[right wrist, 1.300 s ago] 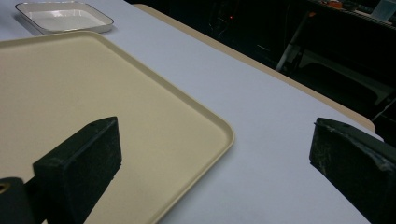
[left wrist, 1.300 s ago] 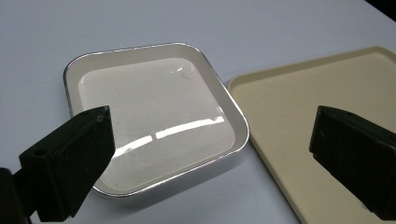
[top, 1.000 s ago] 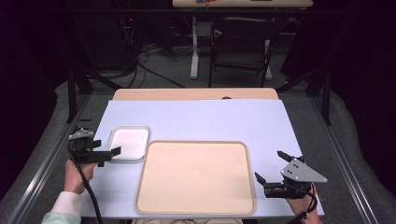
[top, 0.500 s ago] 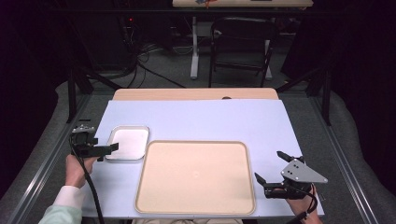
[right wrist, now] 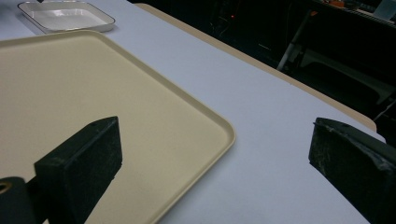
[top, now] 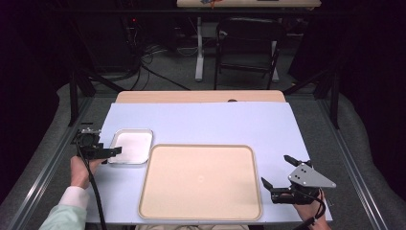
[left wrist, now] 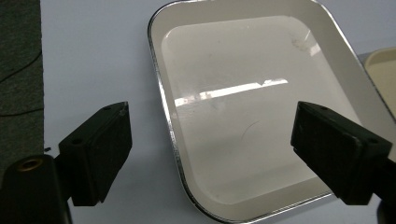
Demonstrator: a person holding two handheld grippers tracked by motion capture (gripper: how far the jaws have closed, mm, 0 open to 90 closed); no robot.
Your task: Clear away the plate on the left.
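Left tool (top: 109,152) spread wide over the near-left rim of the small white square tray with chromed edge (top: 130,146), one jaw outside the rim above the pale blue table (top: 215,122), the other above the tray floor; nothing yet gripped. Same straddle seen along the jaws in the left gripper view, rim (left wrist: 164,116) running between them. Small tray lying flat on the table at the far-left corner of the large beige rectangular plastic tray (top: 201,181), just beside it and apparently not touching. Right tool (top: 277,173) likewise released and empty, held near the right edge of the large tray, its jaws bracketing that tray's corner (right wrist: 224,133) in the right gripper view.

Step in hand, as judged: seizing the small tray by its rim. For a sound grasp: descent until the inner jaw nears the tray floor, rim centred between the jaws, closure square to the edge rather than on the rounded corner. Probable hazard: slip of the smooth chromed lip, or tilt on lifting from one side.
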